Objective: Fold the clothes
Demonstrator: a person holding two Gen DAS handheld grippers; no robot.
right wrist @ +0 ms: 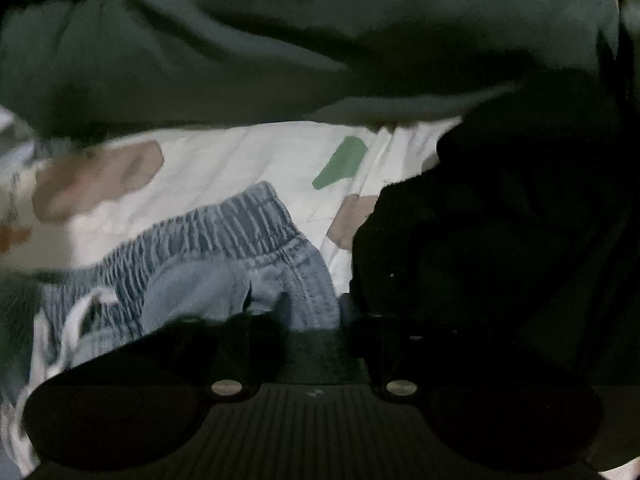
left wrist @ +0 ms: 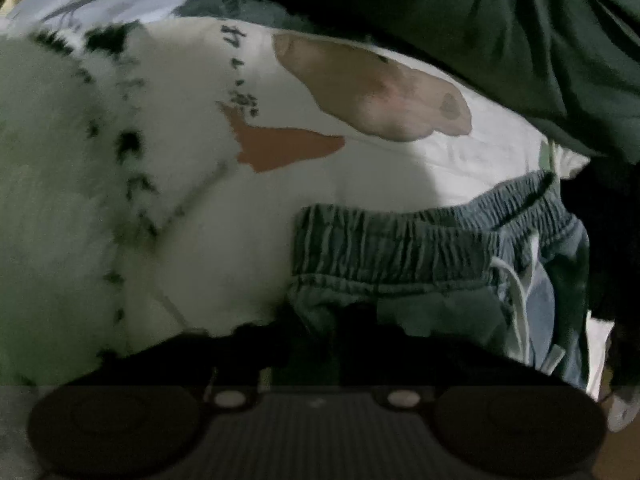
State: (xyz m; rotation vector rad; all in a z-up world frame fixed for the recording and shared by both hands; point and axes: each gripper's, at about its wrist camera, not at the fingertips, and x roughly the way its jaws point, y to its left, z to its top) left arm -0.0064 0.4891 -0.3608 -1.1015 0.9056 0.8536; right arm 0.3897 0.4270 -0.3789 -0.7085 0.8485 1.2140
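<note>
Left wrist view shows the left gripper [left wrist: 316, 332] pinching the denim shorts [left wrist: 420, 248] just below their elastic waistband, and the right gripper [right wrist: 316, 332] looks pinched on the other side, probably to lift them for folding. They lie on a printed white sheet [left wrist: 460, 152]; dark green clothing [right wrist: 280, 40] crowds beyond, black fabric [right wrist: 500, 220] right.

White printed sheet [left wrist: 460, 160] w/ tan, orange, green patches across mid frame; white fluffy black-flecked fabric [left wrist: 52, 152] at left.
</note>
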